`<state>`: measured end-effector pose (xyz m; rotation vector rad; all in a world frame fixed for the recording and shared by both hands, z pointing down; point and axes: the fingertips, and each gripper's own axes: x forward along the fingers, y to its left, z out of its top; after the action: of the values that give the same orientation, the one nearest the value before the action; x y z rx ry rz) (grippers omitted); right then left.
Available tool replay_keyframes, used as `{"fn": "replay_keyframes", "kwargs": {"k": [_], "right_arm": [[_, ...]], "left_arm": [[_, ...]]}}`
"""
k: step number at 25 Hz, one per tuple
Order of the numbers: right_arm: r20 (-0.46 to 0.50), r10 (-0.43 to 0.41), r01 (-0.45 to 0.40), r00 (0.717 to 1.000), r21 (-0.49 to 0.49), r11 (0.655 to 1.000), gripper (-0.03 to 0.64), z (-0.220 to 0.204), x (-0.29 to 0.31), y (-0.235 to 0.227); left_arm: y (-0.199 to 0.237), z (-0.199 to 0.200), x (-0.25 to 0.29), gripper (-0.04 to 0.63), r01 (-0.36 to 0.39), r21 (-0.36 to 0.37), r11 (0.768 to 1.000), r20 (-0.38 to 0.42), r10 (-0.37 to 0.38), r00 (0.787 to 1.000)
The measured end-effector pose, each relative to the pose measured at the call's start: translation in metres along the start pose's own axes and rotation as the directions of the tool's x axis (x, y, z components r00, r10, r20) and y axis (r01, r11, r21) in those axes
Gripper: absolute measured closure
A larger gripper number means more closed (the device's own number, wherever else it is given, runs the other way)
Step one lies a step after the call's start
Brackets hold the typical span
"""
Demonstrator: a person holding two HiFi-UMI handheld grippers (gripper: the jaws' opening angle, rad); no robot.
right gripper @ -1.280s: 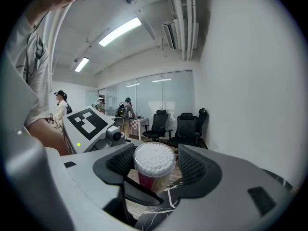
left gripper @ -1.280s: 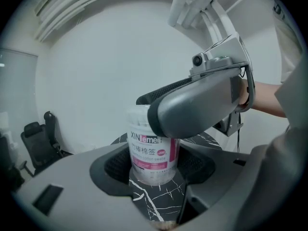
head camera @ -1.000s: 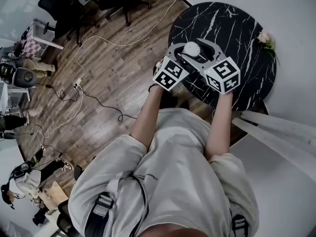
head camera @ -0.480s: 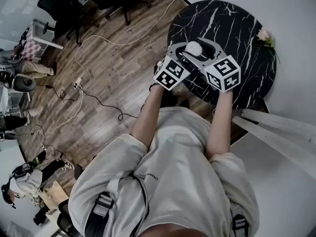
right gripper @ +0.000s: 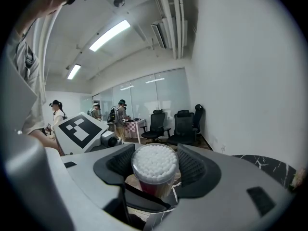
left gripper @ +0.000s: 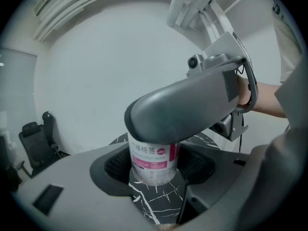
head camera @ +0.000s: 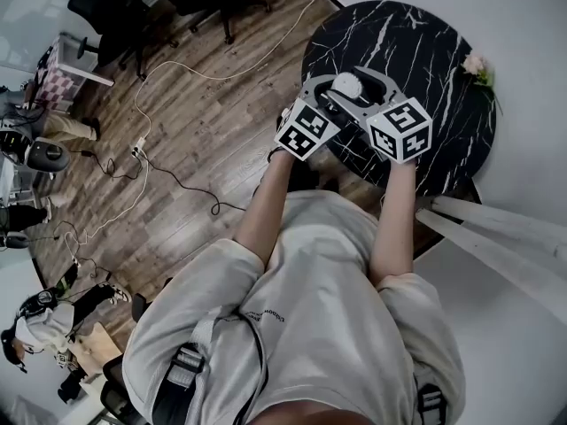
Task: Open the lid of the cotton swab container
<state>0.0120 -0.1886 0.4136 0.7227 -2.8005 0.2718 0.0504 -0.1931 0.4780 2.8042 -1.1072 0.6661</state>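
Observation:
The cotton swab container (head camera: 347, 85) stands on the round black marble table (head camera: 425, 42). In the left gripper view its white body with a pink label (left gripper: 153, 158) sits between my left gripper (left gripper: 155, 166) pads, which press on both sides. A finger (left gripper: 183, 109) of the right gripper crosses over its top there. In the right gripper view the clear lid (right gripper: 155, 159), with white swab tips showing through, is held between my right gripper (right gripper: 155, 170) pads. In the head view both grippers, left (head camera: 333, 93) and right (head camera: 361, 88), meet at the container.
A pink flower (head camera: 478, 69) lies at the table's far right edge. Cables (head camera: 177, 180) run across the wood floor to the left, with office chairs (head camera: 115, 7) and people beyond. A white wall and slanted white frame (head camera: 505, 246) stand close on the right.
Both grippers and the container have shifted very slightly away from me on the table. The grips look the same.

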Motion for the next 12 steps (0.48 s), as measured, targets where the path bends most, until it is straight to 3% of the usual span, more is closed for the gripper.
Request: {"fn": "replay_keyframes", "kwargs": {"k": [12], "right_arm": [[0.012,-0.018,0.017,1.000,0.045,0.999,0.319,0.0051,0.0069,-0.0023]], "left_arm": [[0.0064,0.0053,-0.0047,0.327,0.014,-0.041,0.999,0.035,-0.013,0.999]]}}
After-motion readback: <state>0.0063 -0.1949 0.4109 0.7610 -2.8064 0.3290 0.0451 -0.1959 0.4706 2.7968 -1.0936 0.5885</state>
